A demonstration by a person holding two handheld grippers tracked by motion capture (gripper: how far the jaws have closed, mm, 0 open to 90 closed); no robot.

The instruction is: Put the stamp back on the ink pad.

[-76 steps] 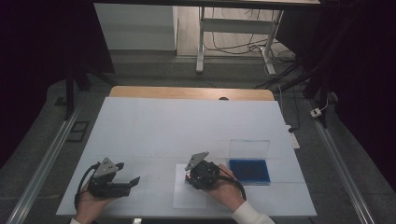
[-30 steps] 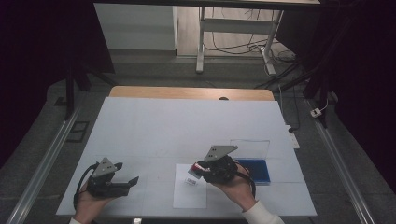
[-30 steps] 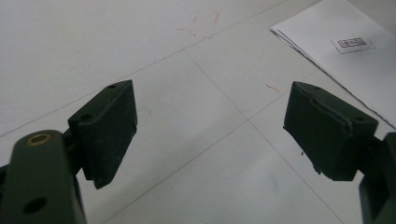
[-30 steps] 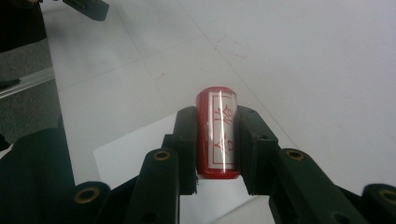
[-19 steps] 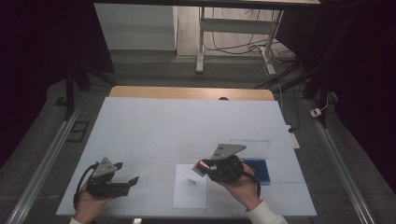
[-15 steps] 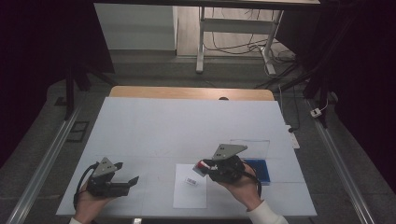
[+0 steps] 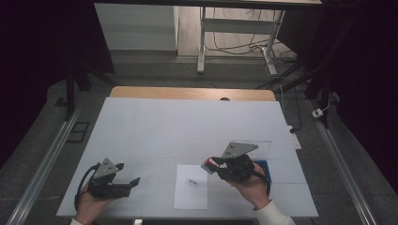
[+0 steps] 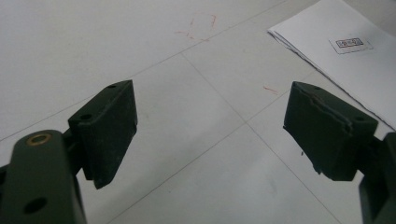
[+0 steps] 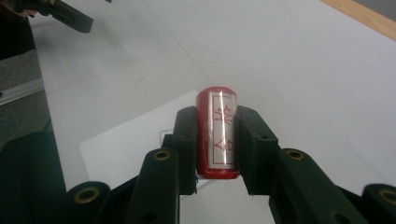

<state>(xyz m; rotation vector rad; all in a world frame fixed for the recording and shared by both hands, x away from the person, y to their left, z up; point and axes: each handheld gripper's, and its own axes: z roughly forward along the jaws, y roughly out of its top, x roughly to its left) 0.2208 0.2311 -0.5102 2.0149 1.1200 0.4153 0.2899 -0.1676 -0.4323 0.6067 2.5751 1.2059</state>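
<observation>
Red stamp [image 9: 217, 133] clamped in right gripper [image 7: 212, 166], lifted beside paper [image 7: 190, 197]; left gripper [image 7: 133, 182] open, idle; next: press onto sheet.

The blue tray [image 7: 264, 165] sits mostly hidden behind the right gripper [image 7: 212, 165]. The label [image 7: 191, 181] on the paper sheet [image 7: 190, 194] is too small to read. The stamp [image 9: 217, 133] hides its lower end between the fingers [image 9: 187, 140].
</observation>
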